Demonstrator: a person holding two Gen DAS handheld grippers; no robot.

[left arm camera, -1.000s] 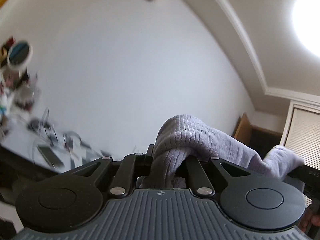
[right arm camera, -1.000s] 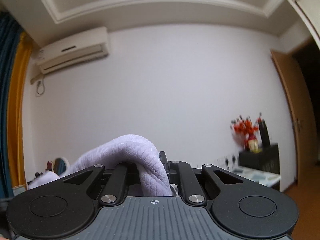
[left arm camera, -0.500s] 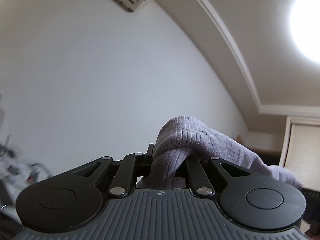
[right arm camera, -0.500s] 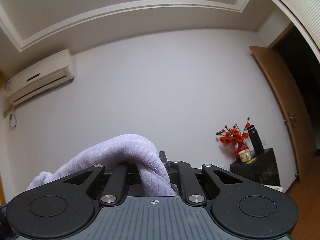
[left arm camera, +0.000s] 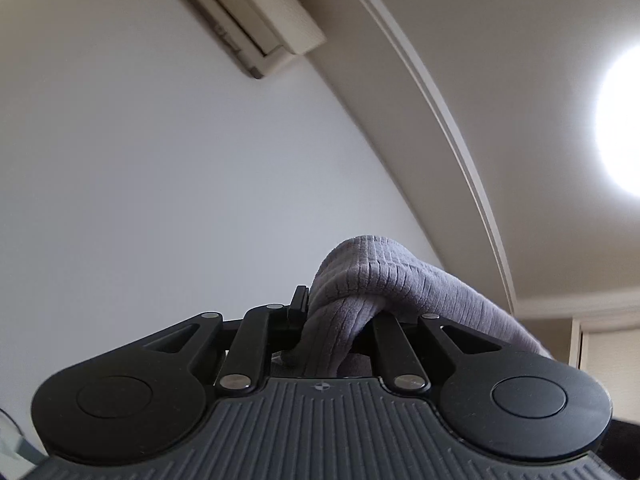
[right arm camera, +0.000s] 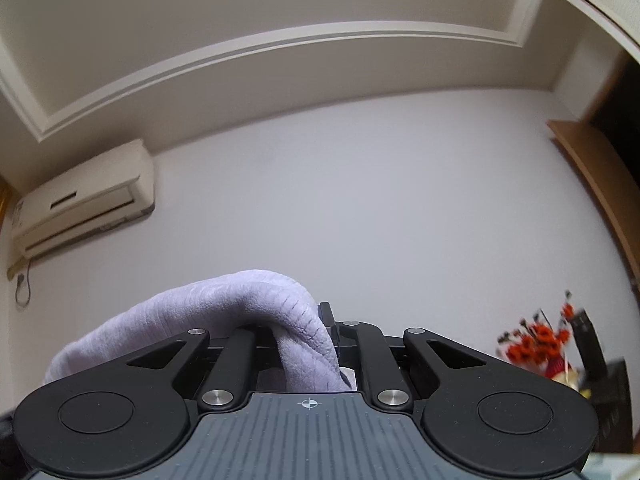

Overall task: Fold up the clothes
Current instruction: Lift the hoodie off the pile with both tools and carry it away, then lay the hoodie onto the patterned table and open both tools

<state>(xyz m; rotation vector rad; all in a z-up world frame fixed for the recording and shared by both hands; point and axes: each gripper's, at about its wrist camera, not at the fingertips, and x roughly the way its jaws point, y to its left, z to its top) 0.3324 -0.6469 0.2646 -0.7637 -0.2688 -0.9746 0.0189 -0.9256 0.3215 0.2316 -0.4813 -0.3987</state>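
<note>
Swinging upward now, both cameras, and climbing the wall: cluttered surface gone from the left wrist view, air conditioner (left arm camera: 248, 16) rolled in large at the top, ceiling light (left arm camera: 620, 120) blazing off to its right. Same story on the right wrist view: air conditioner (right arm camera: 84, 200) slid lower and leftward, ceiling moulding (right arm camera: 280, 40) filling the space above it, red flowers (right arm camera: 540, 340) pushed down to the far corner and smeared with motion blur.

Left gripper (left arm camera: 304, 312) clamped nearly shut on a bunched ridge of the lavender ribbed garment (left arm camera: 384, 276), cloth humped over the fingers and trailing away right, below the air conditioner and toward the window side. Right gripper (right arm camera: 332, 328) likewise pinched almost closed on the garment (right arm camera: 240, 300), fabric arching over the fingers and draping off left, beneath the air conditioner. No slack between pads and cloth in either view; grip unchanged across the last second, same fold of fabric in the same spot on each tool.

Reading that as a lift-and-spread: garment hoisted by two points, likely shoulders or hem corners, to shake it flat before laying it down. Rest of the cloth hanging out of sight below both tools, so shape and orientation impossible to call. Folding proper not yet begun; early in the task by this look. Main risk from here: thick plush slipping out of one pinch during a fast swing, leaving the piece dangling lopsided.
</note>
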